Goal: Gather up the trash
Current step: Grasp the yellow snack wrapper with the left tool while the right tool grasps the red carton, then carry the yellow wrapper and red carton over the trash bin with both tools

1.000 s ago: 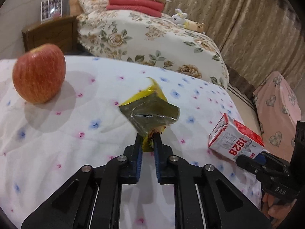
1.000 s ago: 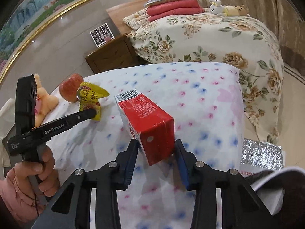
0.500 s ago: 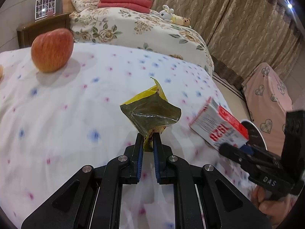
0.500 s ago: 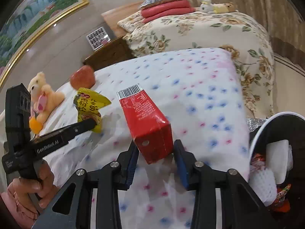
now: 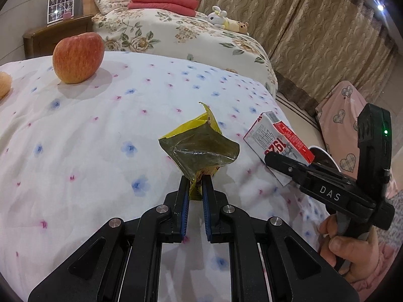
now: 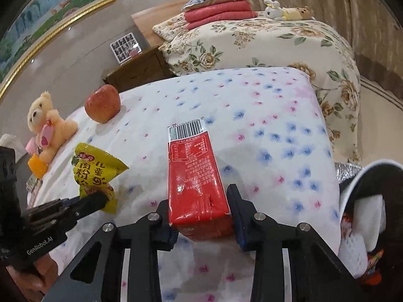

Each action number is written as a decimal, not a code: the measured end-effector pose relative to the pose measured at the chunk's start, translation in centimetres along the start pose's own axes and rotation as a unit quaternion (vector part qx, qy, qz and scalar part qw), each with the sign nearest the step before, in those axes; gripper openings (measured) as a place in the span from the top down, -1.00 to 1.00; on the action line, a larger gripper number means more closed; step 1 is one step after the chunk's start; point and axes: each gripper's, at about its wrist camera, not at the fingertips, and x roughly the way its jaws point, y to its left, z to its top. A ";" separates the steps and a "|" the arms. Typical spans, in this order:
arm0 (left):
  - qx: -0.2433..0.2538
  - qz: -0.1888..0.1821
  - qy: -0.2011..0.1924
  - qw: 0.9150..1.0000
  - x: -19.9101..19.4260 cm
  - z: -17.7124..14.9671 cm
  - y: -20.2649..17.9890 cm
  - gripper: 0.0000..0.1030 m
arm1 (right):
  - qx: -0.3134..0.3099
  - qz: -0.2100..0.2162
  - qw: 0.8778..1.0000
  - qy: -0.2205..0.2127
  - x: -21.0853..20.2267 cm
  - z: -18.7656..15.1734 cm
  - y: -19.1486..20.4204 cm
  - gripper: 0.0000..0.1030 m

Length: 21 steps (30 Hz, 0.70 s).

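Note:
My left gripper [image 5: 196, 183] is shut on the bottom corner of a crumpled yellow snack wrapper [image 5: 199, 151], held above the flowered bed cover. In the right wrist view the wrapper [image 6: 97, 168] hangs at the left from the left gripper [image 6: 100, 198]. My right gripper [image 6: 199, 196] holds a red and white drink carton [image 6: 194, 176] by its end. Its jaws are closing on the carton, and both pads touch its sides. The carton [image 5: 277, 138] also shows at the right in the left wrist view. A white-rimmed bin [image 6: 377, 162] with trash inside sits at the lower right.
A red apple [image 6: 102, 103] and a teddy bear [image 6: 47, 128] rest on the far left of the bed cover [image 6: 252, 115]. Beyond stand a second bed with a floral quilt [image 6: 264, 40] and a wooden nightstand [image 6: 136, 70]. A pink heart-print cover [image 5: 347, 115] stands by the curtain.
Both grippers have carried their items toward the right edge of the bed. The apple has dropped back to the left, and the bin has come into the right wrist view.

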 end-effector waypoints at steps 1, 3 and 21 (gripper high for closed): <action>0.002 -0.001 0.000 1.000 -0.1 -0.1 -0.2 0.82 | 0.005 0.001 1.000 -0.003 -0.4 -0.3 0.0 0.33; 0.005 -0.004 -0.001 1.000 -0.3 -0.3 -0.5 0.82 | 0.018 0.002 1.000 -0.014 -1.4 -1.0 -0.1 0.33; 0.065 -0.043 0.009 0.997 -1.4 -2.9 -6.8 0.82 | 0.067 -0.024 0.996 -0.050 -7.9 -6.0 -2.1 0.33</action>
